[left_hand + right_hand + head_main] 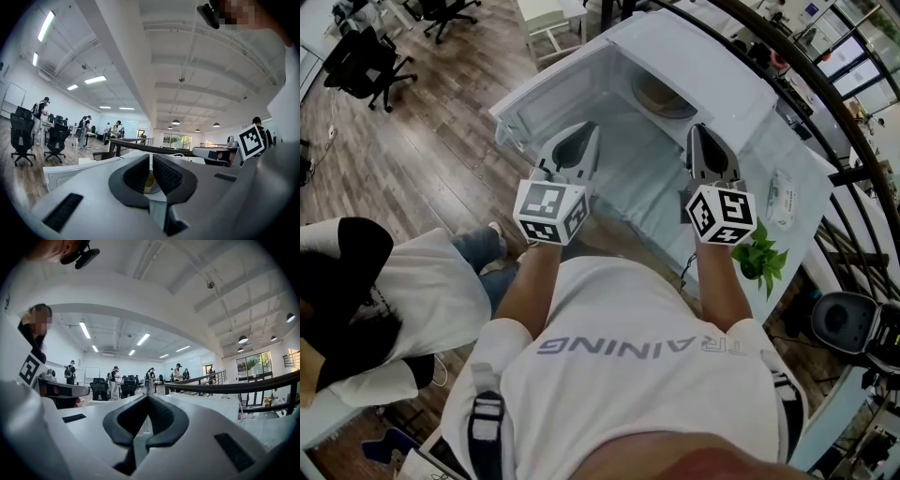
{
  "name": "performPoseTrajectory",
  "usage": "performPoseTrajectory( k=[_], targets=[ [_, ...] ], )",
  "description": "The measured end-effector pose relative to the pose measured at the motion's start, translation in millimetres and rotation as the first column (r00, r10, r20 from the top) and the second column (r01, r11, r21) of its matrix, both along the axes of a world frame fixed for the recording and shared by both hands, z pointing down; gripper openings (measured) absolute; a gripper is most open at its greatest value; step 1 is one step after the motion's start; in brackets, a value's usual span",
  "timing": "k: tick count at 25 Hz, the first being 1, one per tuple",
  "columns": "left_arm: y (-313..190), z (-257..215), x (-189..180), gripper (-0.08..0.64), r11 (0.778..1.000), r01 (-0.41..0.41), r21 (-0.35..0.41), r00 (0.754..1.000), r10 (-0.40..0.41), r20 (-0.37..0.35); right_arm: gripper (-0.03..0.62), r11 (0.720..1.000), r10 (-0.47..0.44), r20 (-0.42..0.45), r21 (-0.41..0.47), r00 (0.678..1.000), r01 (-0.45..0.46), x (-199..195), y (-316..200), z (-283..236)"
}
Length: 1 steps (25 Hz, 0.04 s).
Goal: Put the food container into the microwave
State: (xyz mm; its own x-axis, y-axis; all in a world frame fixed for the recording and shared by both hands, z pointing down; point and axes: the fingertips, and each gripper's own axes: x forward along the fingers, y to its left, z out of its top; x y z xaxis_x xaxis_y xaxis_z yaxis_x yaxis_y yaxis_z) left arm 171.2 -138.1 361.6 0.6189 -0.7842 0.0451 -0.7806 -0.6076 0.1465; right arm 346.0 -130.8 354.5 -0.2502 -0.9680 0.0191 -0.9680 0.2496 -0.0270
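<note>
A white microwave (705,58) stands on the table ahead of me, its front open toward me. A round brown food container (661,97) rests inside it on the right. My left gripper (586,136) hovers over the open front on the left side, jaws shut on nothing. My right gripper (701,136) is level with it, just in front of the container, also shut and empty. In the left gripper view the left gripper (150,157) has its tips together, and a yellowish patch (149,183) shows through the hollow behind them. The right gripper (148,397) is shut in its own view.
A white table (792,159) carries a wipes packet (781,197) and a small green plant (761,258) at the right. A person (394,300) sits close on my left. Office chairs (366,61) stand on the wooden floor. A black appliance (844,323) is at the far right.
</note>
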Motion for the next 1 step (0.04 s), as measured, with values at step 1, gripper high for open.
performPoseTrajectory(
  k=[1],
  targets=[
    [0.2, 0.0, 0.6, 0.049, 1.0, -0.001, 0.0, 1.0, 0.001, 0.0, 0.023, 1.0, -0.002, 0.0, -0.001, 1.0, 0.002, -0.3, 0.3, 0.5]
  ],
)
